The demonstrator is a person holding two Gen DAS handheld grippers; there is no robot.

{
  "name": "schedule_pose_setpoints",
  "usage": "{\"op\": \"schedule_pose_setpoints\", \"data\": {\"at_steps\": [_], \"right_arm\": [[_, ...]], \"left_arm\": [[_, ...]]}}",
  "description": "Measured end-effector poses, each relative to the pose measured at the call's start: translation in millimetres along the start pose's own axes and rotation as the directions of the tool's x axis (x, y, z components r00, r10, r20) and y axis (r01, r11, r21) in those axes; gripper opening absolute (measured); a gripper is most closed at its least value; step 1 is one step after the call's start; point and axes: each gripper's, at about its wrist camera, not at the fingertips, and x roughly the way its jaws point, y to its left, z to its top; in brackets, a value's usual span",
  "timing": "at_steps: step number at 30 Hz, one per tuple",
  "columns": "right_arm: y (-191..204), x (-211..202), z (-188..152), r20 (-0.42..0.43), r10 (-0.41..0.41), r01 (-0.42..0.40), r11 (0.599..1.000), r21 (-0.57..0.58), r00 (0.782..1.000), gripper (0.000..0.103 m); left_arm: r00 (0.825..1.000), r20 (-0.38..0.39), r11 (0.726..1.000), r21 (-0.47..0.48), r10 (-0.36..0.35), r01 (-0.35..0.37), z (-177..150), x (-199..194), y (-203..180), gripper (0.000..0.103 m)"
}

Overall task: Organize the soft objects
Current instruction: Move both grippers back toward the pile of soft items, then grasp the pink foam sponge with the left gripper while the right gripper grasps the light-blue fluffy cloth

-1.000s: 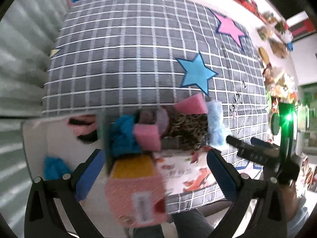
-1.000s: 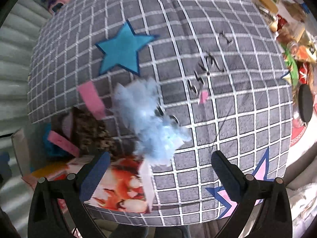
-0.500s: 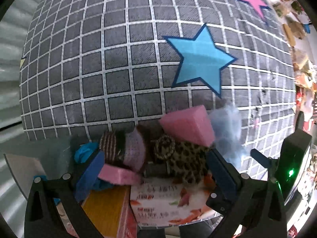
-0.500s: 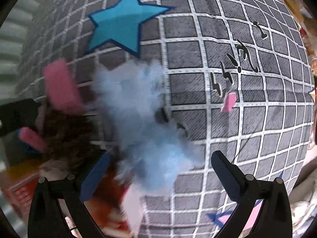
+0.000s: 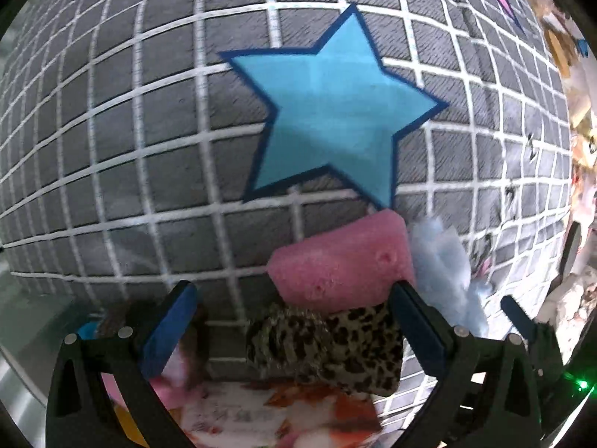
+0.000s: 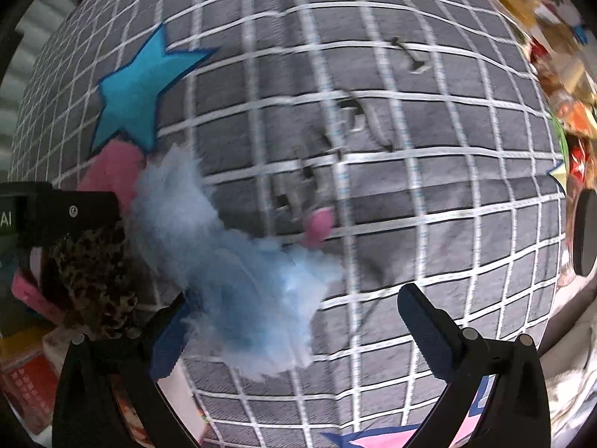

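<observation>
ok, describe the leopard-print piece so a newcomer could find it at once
Start at the big blue star on the grey checked cover. Just below its lower point sits a pink foam block; the leopard-print piece lies directly under that. It alone carries dark spots on tan fabric.

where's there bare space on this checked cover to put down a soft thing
Bare patches: the grey checked cover right of the light blue fluff, toward the small pink scrap; also left of the blue star. Crowded: the near edge, where pink sponge, leopard-print piece and fluff bunch together.
</observation>
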Motion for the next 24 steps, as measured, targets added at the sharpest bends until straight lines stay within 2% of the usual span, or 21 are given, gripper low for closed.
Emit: {"op": "schedule_pose_setpoints", "data": {"at_steps": [3,5,8,10,12,15,18,20,23,24], "right_arm": [[-26.1,-2.1,6.0,0.008,0.004,-0.005,0.999,0.051,1.0,0.103],[-45.9,-5.7,8.0,0.019,-0.022,0.02,0.996,0.089,1.0,0.103],[-68.0,-14.4,6.5,0.042,-0.04,0.034,0.989,0.143,0.998,0.103],[-76.1,-22.6,5.0,0.069,-0.04,0.029,0.987,0.155,0.997,0.103],[-79.1,-31.4,2.8,0.1,-0.019,0.005,0.991,0.137,0.995,0.103],[-54.2,-40.9,-0.5,0.148,-0.017,0.007,0.998,0.067,0.989,0.103],[-20.9,-53.1,6.0,0.195,0.031,-0.032,0.999,0.005,0.98,0.103],[-2.4,-54.7,11.8,0.205,0.044,-0.022,0.994,-0.107,0.978,0.103],[19.9,-52.7,18.6,0.222,0.057,0.006,0.962,-0.273,0.973,0.103],[23.4,-49.2,14.8,0.22,0.058,0.01,0.955,-0.296,0.974,0.103]], "left_arm": [[0.998,0.041,0.999,-0.007,-0.038,0.038,12.7,-7.2,-4.1,0.103],[0.996,0.078,0.998,-0.019,-0.051,0.053,21.3,-16.9,-3.3,0.103],[0.993,0.113,0.998,-0.037,-0.044,0.049,28.3,-32.6,-0.3,0.103],[0.992,0.119,0.998,-0.046,-0.043,0.049,29.0,-40.4,3.0,0.103],[0.995,0.091,0.997,-0.051,-0.045,0.05,25.7,-43.0,4.8,0.103],[0.996,0.03,0.993,-0.089,-0.08,0.082,16.1,-34.9,6.6,0.103],[0.994,-0.002,0.985,-0.139,-0.108,0.107,5.7,-21.0,7.3,0.103],[0.994,-0.005,0.979,-0.175,-0.109,0.107,3.7,-15.1,9.0,0.103],[0.994,0.009,0.968,-0.229,-0.106,0.105,-2.3,-11.2,10.2,0.103],[0.993,0.015,0.962,-0.248,-0.115,0.115,-8.0,-8.5,21.8,0.103]]}}
